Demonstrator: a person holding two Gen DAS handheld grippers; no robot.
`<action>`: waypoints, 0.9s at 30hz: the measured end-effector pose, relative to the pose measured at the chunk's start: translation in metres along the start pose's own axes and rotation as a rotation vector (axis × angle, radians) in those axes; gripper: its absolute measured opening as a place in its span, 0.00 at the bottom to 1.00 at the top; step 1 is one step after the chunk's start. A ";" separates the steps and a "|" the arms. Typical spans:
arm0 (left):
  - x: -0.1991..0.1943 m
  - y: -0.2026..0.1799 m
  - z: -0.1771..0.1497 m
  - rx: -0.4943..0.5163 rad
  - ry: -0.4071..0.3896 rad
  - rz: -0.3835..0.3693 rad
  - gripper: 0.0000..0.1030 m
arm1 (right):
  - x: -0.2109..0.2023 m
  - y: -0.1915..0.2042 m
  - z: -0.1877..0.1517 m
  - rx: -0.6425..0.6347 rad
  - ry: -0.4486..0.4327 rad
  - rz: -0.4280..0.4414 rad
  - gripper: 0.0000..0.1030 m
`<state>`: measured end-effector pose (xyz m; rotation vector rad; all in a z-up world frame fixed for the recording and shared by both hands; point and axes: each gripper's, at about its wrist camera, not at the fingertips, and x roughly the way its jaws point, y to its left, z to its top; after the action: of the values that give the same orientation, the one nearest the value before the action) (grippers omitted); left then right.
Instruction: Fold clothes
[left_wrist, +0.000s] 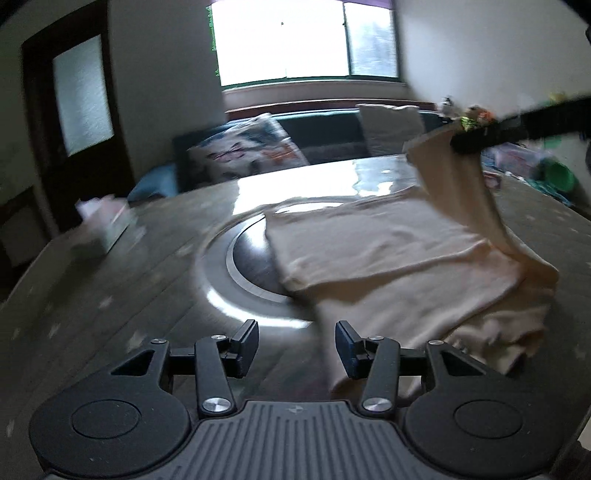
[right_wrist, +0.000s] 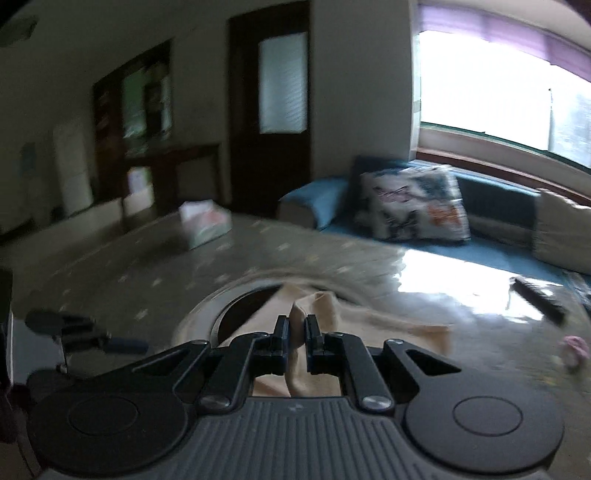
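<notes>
A cream garment (left_wrist: 388, 251) lies partly folded on the patterned table (left_wrist: 110, 302), over a round silver turntable (left_wrist: 236, 266). My left gripper (left_wrist: 297, 345) is open and empty, just above the table at the garment's near edge. My right gripper (right_wrist: 296, 334) is shut on a fold of the same cream garment (right_wrist: 317, 306). In the left wrist view the right gripper (left_wrist: 469, 142) holds that part of the cloth lifted high above the table at the right. In the right wrist view the left gripper (right_wrist: 74, 332) shows low at the left.
A tissue box (left_wrist: 103, 229) stands on the table's left part; it also shows in the right wrist view (right_wrist: 205, 221). A dark remote (right_wrist: 539, 299) and a pink item (right_wrist: 574, 349) lie on the table's right. A blue sofa with cushions (right_wrist: 413, 203) stands beyond the table under a window.
</notes>
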<state>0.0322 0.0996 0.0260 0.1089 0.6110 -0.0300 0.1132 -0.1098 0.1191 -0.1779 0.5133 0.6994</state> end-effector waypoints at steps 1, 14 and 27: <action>-0.002 0.004 -0.004 -0.011 0.005 0.007 0.48 | 0.005 0.007 -0.002 -0.012 0.016 0.014 0.07; -0.011 0.001 0.003 -0.024 -0.034 -0.016 0.48 | 0.023 0.042 -0.018 -0.117 0.127 0.095 0.11; 0.030 -0.052 0.019 0.058 0.023 -0.125 0.21 | -0.006 -0.043 -0.088 0.017 0.273 -0.027 0.11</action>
<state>0.0642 0.0459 0.0198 0.1272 0.6391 -0.1677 0.1029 -0.1745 0.0457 -0.2663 0.7763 0.6475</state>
